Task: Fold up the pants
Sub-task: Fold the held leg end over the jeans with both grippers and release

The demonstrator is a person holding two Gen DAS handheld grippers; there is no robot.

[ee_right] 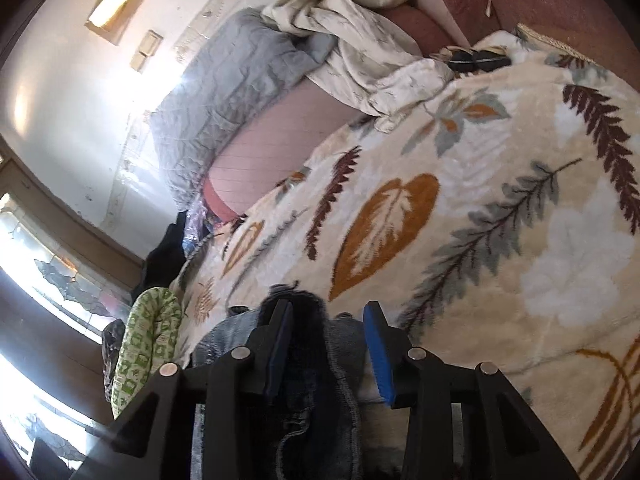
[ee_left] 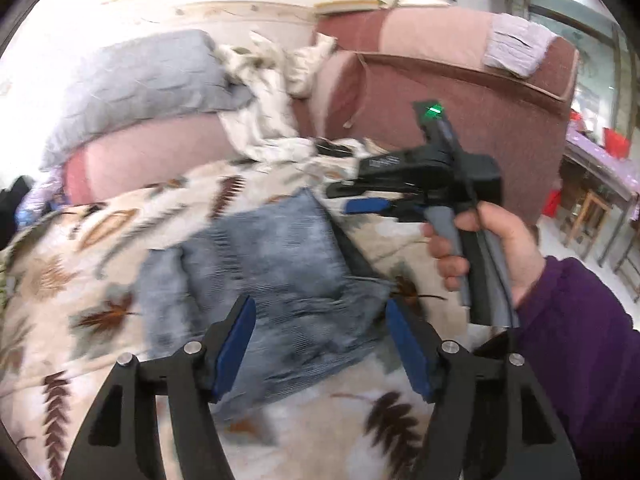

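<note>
Blue-grey denim pants lie folded in a bundle on a leaf-patterned blanket. My left gripper hovers open just above the bundle's near edge, holding nothing. My right gripper shows in the left wrist view, held by a hand at the bundle's far right corner. In the right wrist view the right gripper stands open, with denim lying between its jaws, not clamped.
A grey quilted pillow and a crumpled white sheet lie at the back. A reddish sofa armrest rises on the right. A green patterned cloth hangs at the blanket's left edge.
</note>
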